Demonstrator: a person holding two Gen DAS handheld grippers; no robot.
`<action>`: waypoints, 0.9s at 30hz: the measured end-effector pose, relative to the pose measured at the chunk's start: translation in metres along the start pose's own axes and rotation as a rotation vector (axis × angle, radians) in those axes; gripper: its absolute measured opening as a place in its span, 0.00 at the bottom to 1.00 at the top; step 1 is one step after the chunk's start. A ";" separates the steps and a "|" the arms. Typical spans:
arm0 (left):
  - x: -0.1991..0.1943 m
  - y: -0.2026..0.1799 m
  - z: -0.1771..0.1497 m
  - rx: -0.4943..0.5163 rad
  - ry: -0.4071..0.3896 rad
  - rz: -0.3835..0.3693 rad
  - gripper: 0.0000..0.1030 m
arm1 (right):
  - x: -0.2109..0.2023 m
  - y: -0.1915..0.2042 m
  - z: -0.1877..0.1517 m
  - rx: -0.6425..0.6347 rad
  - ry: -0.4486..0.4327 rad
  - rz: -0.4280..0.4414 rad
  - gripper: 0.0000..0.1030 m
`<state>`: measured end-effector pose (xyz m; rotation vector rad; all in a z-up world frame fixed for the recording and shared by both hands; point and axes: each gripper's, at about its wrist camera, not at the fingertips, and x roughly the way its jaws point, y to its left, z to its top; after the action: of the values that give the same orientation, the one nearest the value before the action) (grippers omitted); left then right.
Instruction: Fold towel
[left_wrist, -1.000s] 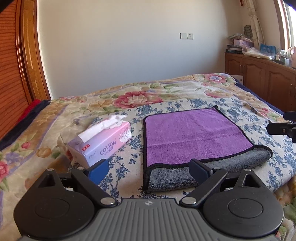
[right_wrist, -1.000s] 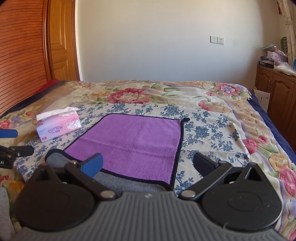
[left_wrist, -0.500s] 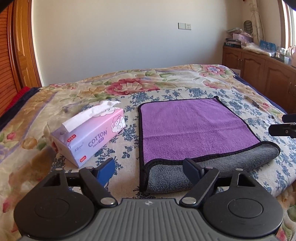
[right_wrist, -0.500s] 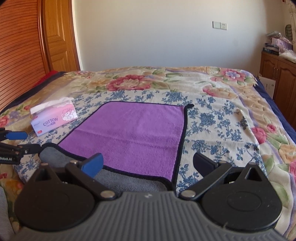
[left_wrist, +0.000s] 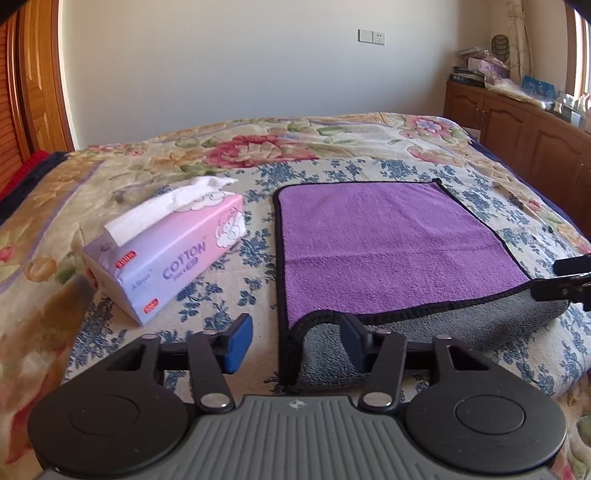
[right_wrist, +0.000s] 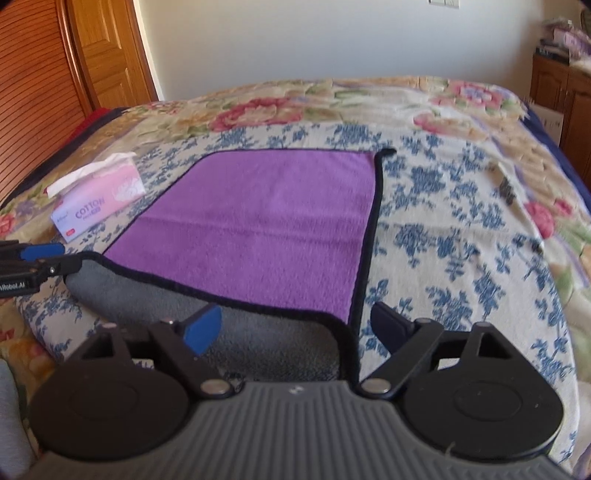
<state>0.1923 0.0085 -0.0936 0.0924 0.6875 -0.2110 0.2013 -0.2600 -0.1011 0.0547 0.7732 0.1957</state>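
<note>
— Where's the towel (left_wrist: 391, 243) sitting right now?

— Flat on the floral bedspread (left_wrist: 332, 147), purple side up with a black trim all round. The near edge is turned over on itself, so a band of the grey underside (left_wrist: 424, 334) shows along the front, like a soft roll.

— And the two grippers?

— Both low at that near edge, one at each front corner. The left gripper (left_wrist: 295, 341) has its jaws spread wide, one blue pad out over the bedspread and the other over the grey fold, with the towel's near left corner lying between them. Nothing is pinched in it.

— The right one?

— Same story: the right gripper (right_wrist: 295, 326) is spread wide, straddling the near right corner (right_wrist: 347, 325) of the towel. Its blue pad hangs over the grey band, the dark one over the blue-flowered cloth beside the towel. I can't tell whether either pad actually touches the fabric, but it has hold of nothing.

— Anything else on the bed?

— A pink and lilac tissue pack (left_wrist: 166, 254) marked COTTON, a white tissue poking from the top, lying just off the towel's left side and not touching it. Wooden cabinets (left_wrist: 517, 125) stand along the wall to the right, a wooden door (right_wrist: 107, 51) to the left.
</note>
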 end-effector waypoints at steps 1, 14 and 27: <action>0.001 -0.001 0.000 -0.002 0.005 -0.009 0.45 | 0.001 -0.001 0.000 0.012 0.011 0.007 0.85; 0.005 -0.003 -0.006 -0.007 0.049 -0.042 0.34 | 0.004 -0.007 -0.003 0.061 0.069 0.044 0.66; 0.004 -0.006 -0.006 0.013 0.037 -0.041 0.12 | 0.005 -0.011 -0.002 0.054 0.085 0.024 0.23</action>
<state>0.1900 0.0030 -0.1009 0.0946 0.7251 -0.2535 0.2052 -0.2702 -0.1071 0.1077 0.8630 0.2009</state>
